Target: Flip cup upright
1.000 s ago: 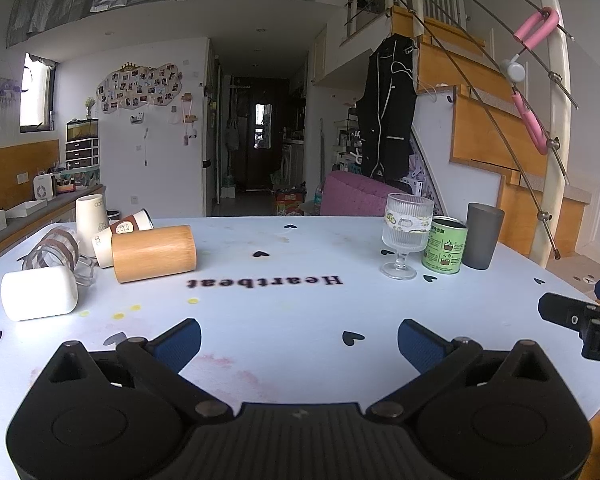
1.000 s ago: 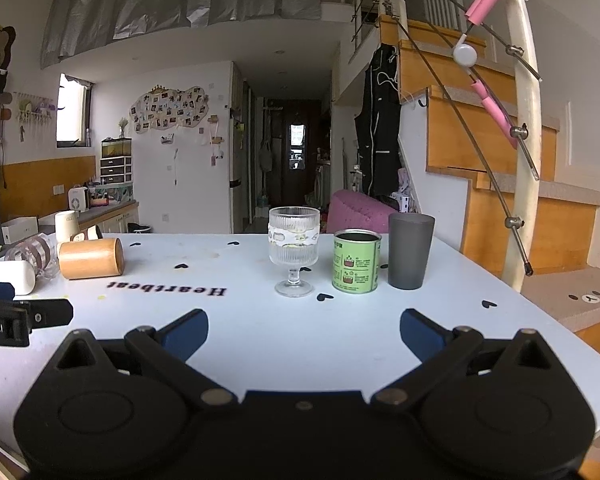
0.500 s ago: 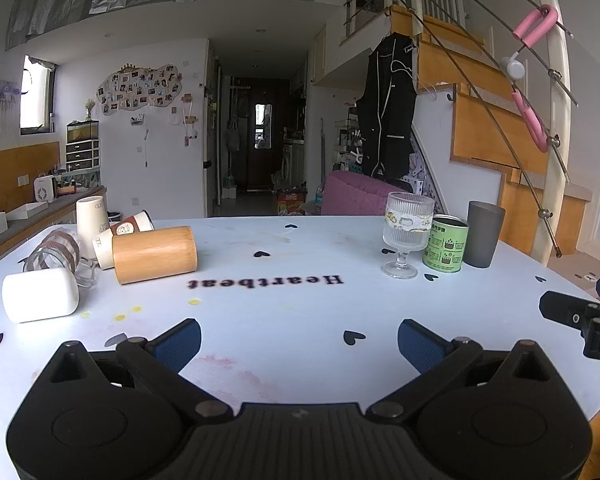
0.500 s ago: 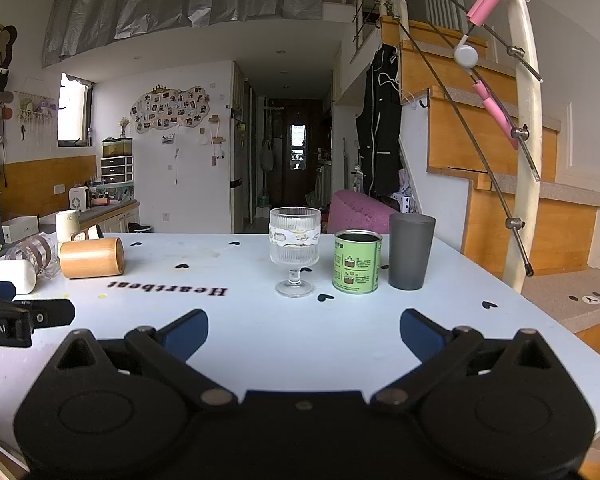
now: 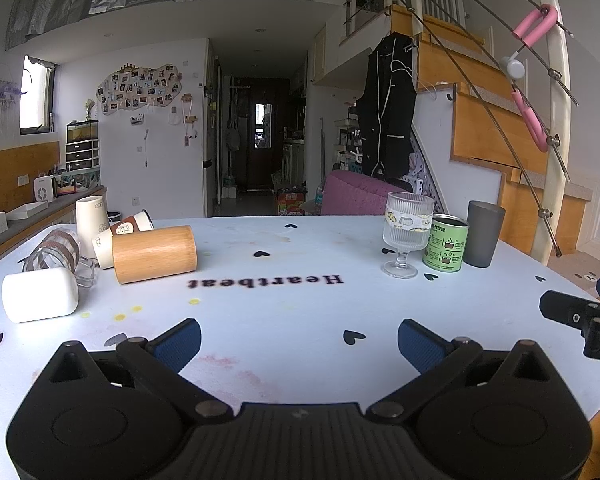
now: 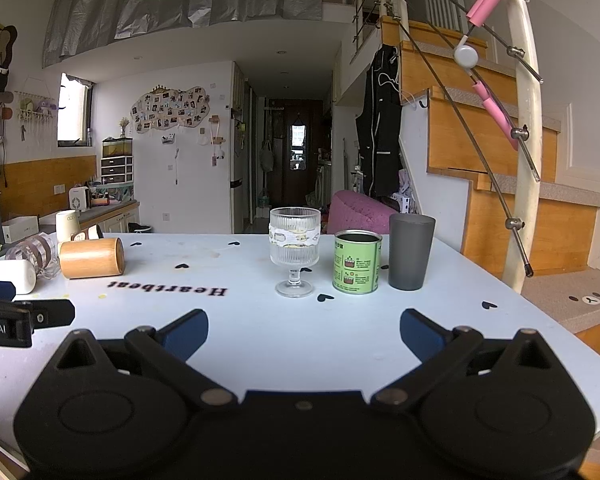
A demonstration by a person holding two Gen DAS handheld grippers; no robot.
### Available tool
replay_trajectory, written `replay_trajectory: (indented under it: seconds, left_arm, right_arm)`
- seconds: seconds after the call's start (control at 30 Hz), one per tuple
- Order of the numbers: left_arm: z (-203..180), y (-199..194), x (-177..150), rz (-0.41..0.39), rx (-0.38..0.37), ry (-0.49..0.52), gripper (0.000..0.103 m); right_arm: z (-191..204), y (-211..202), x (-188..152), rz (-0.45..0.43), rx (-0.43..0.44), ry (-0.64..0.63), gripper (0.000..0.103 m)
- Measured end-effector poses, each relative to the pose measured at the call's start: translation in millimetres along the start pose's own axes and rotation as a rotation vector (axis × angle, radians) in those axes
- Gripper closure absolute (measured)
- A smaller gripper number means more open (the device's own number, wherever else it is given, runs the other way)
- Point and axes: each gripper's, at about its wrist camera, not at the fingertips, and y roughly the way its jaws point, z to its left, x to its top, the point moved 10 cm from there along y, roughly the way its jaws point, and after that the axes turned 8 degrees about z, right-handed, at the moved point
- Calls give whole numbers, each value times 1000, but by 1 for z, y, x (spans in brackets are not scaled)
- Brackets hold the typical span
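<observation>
Several cups lie on their sides at the table's left: a wooden cup [image 5: 154,253], a white cup [image 5: 40,295], a clear banded glass [image 5: 56,251] and two paper cups [image 5: 134,222]. A cream cup [image 5: 91,216] stands upright behind them. The wooden cup [image 6: 91,258] and white cup [image 6: 11,276] also show in the right wrist view. My left gripper [image 5: 299,342] is open and empty above the near table, well short of the cups. My right gripper [image 6: 304,332] is open and empty, facing the stemmed glass.
A ribbed stemmed glass [image 6: 295,250], a green tin [image 6: 357,261] and a grey tumbler [image 6: 411,251] stand upright at the right of the pale table [image 5: 284,312]. The right gripper's side shows in the left wrist view [image 5: 580,316]. A stair railing rises at the right.
</observation>
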Motion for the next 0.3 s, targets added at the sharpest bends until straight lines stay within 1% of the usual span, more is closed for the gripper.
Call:
replay_trajectory:
  seconds: [0.3]
  left_arm:
    - [3,0,-1,4,-1,0,0]
  right_arm:
    - [0,0,0,1,0,0,0]
